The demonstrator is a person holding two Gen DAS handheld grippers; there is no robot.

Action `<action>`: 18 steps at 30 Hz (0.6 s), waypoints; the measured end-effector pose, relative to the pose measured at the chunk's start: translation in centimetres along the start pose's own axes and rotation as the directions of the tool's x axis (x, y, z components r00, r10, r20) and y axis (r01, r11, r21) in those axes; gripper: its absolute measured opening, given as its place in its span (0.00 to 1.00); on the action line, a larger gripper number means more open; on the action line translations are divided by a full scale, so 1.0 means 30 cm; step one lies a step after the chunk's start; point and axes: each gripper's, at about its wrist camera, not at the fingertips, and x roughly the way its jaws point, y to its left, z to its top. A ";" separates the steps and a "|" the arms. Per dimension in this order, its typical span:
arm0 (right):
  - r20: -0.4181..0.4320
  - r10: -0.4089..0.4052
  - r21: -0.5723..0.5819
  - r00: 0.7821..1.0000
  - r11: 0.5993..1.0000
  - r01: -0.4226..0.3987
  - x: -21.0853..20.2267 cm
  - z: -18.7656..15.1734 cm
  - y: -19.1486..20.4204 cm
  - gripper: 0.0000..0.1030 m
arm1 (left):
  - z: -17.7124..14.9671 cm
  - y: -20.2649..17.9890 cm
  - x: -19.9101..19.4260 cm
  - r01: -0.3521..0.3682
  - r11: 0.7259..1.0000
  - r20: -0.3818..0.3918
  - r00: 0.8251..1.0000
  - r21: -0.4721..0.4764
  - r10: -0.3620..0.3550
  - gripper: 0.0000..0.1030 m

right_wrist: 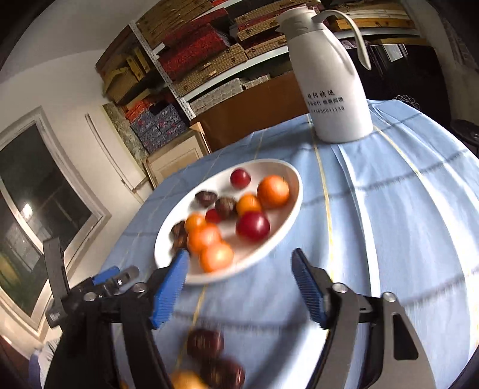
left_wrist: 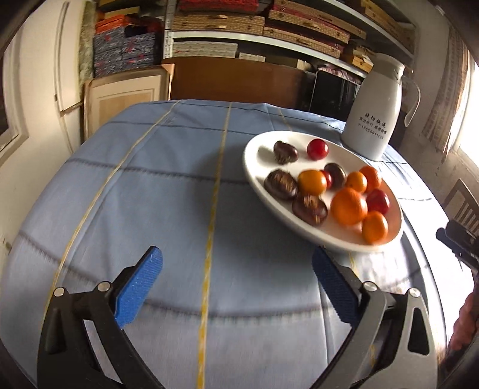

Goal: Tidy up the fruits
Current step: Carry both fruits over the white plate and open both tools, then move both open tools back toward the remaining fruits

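A white oval plate (left_wrist: pixel 257 155) (right_wrist: pixel 287 215) sits on the blue tablecloth. It holds several small oranges (left_wrist: pixel 348 206) (right_wrist: pixel 273 191), red fruits (left_wrist: pixel 317 149) (right_wrist: pixel 253 226) and dark brown chestnuts (left_wrist: pixel 280 185) (right_wrist: pixel 225 207). My left gripper (left_wrist: pixel 236 269) is open and empty, just left of and in front of the plate. My right gripper (right_wrist: pixel 241 269) is open and empty at the plate's near rim. A dark chestnut (right_wrist: pixel 205 344), another dark fruit (right_wrist: pixel 223 372) and an orange fruit (right_wrist: pixel 187 381) lie blurred on the cloth below the right gripper.
A white thermos jug (left_wrist: pixel 374 113) (right_wrist: pixel 332 80) stands behind the plate. The round table (left_wrist: pixel 149 194) ends near shelves of stacked boxes (left_wrist: pixel 269 27). The other gripper's black body (right_wrist: pixel 74 287) shows at the left of the right wrist view.
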 end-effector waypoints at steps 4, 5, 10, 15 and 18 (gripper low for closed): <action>0.021 0.017 -0.013 1.000 1.000 -0.016 -0.078 -0.085 0.019 0.89 | -0.098 0.028 -0.081 0.019 0.999 -0.010 1.000 -0.037 -0.019 0.95; 0.014 0.023 -0.009 1.000 1.000 -0.023 -0.088 -0.102 0.019 0.89 | -0.122 0.035 -0.107 0.032 0.998 -0.010 0.999 -0.048 -0.032 0.95; 0.011 0.025 0.017 1.000 1.000 -0.025 -0.106 -0.121 0.008 0.90 | -0.231 0.030 -0.255 0.097 0.994 0.021 0.995 -0.040 -0.097 0.95; -0.021 0.036 0.076 0.999 0.996 -0.035 -0.090 -0.119 -0.022 0.91 | -0.341 -0.042 -0.370 0.062 0.992 0.047 0.997 0.110 -0.067 0.95; -0.017 0.039 0.081 0.999 0.996 -0.037 -0.093 -0.121 -0.025 0.91 | -0.399 -0.110 -0.385 0.013 0.975 0.032 0.999 0.220 -0.020 0.95</action>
